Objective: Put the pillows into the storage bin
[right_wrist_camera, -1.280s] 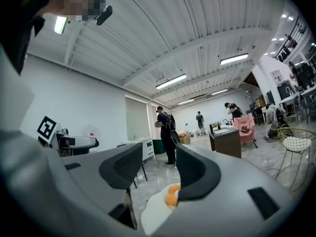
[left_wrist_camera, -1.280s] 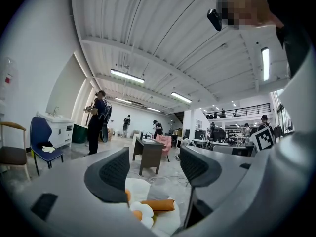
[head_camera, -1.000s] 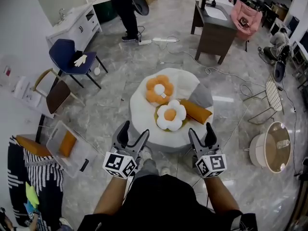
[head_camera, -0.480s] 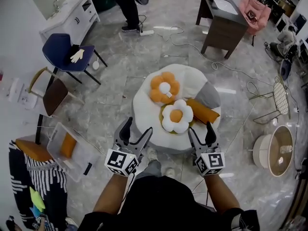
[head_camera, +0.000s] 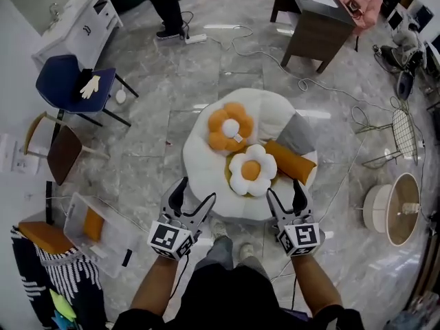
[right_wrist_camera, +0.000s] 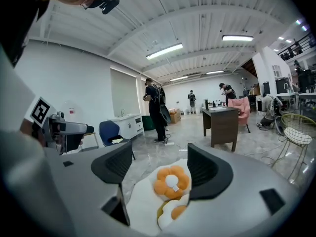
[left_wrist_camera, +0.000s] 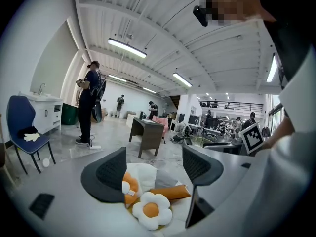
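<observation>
Well, the white flower pillow (head_camera: 251, 170) lies straight ahead of both claws, near the front edge of the white beanbag (head_camera: 268, 108) and a little closer to the right gripper (head_camera: 284, 191) than to the left gripper (head_camera: 194, 192). Both hover at the beanbag's near edge, forearms roughly parallel, jaws wide apart and holding nothing (only pillows show beyond them). The clear storage bin (head_camera: 113, 229) sits well off to the person's left, an orange pillow (head_camera: 94, 224) inside.
</observation>
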`<state>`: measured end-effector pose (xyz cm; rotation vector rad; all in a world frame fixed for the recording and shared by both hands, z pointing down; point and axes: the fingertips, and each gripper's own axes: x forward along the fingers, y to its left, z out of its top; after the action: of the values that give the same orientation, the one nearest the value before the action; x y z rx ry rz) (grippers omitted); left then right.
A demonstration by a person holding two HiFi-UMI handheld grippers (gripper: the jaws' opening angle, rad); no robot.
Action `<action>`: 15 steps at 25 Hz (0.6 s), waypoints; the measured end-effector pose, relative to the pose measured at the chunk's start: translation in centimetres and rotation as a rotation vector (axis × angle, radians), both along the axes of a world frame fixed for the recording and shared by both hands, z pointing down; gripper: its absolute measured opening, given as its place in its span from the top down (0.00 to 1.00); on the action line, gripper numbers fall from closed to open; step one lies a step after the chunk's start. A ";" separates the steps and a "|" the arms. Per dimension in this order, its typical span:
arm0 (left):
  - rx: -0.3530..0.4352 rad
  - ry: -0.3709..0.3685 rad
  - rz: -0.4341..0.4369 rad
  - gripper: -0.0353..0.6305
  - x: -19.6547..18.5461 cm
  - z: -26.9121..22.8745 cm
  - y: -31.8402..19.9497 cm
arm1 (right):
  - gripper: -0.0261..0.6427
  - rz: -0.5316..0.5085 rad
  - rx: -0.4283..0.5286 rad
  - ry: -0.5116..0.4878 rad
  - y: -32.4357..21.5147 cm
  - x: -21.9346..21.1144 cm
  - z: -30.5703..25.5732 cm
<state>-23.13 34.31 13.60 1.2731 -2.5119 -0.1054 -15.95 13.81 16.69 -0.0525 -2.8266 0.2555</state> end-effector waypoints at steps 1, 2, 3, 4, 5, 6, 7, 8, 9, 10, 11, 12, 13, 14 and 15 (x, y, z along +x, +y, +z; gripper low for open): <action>-0.005 0.003 0.010 0.41 -0.3 0.6 -0.4 | 0.45 0.015 -0.004 0.006 -0.4 -0.1 0.5; -0.013 0.005 0.018 0.41 -0.6 1.3 -0.8 | 0.45 0.032 -0.011 0.015 -0.9 0.0 1.3; -0.022 0.010 0.025 0.41 -0.8 1.9 -1.2 | 0.45 0.048 -0.019 0.028 -1.3 0.1 2.2; -0.028 0.018 0.028 0.41 -0.9 2.6 -1.6 | 0.45 0.060 -0.028 0.043 -1.8 0.3 3.2; -0.030 0.028 0.030 0.41 -1.1 3.4 -2.1 | 0.45 0.067 -0.036 0.057 -2.2 0.4 4.2; -0.029 0.038 0.031 0.41 -1.3 4.1 -2.6 | 0.45 0.068 -0.041 0.068 -2.5 0.3 5.1; -0.028 0.047 0.032 0.41 -1.4 4.9 -3.2 | 0.45 0.061 -0.042 0.075 -2.7 0.1 5.9; -0.027 0.056 0.033 0.41 -1.5 5.8 -3.8 | 0.45 0.049 -0.041 0.082 -2.9 -0.1 6.8; -0.026 0.065 0.032 0.41 -1.4 6.8 -4.4 | 0.45 0.033 -0.038 0.091 -3.0 -0.2 7.9; -0.024 0.073 0.028 0.41 -1.3 7.8 -4.9 | 0.45 0.018 -0.037 0.104 -3.2 -0.3 9.0; -0.020 0.080 0.020 0.41 -1.3 8.7 -5.4 | 0.45 0.005 -0.038 0.120 -3.4 -0.4 10.4; -0.015 0.086 0.010 0.41 -1.3 9.7 -5.7 | 0.45 -0.007 -0.040 0.137 -3.5 -0.6 11.8; -0.013 0.090 -0.002 0.41 -1.4 10.7 -6.0 | 0.45 -0.021 -0.037 0.153 -3.7 -0.9 13.2; -0.013 0.096 -0.014 0.41 -1.5 11.8 -6.3 | 0.45 -0.036 -0.031 0.168 -3.8 -1.2 14.7; -0.018 0.104 -0.025 0.41 -1.5 13.1 -6.5 | 0.45 -0.052 -0.022 0.183 -3.9 -1.4 16.1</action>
<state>-24.67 27.84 26.71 1.1977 -2.4352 -0.1513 -17.36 9.92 32.76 -0.1015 -2.6365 0.2653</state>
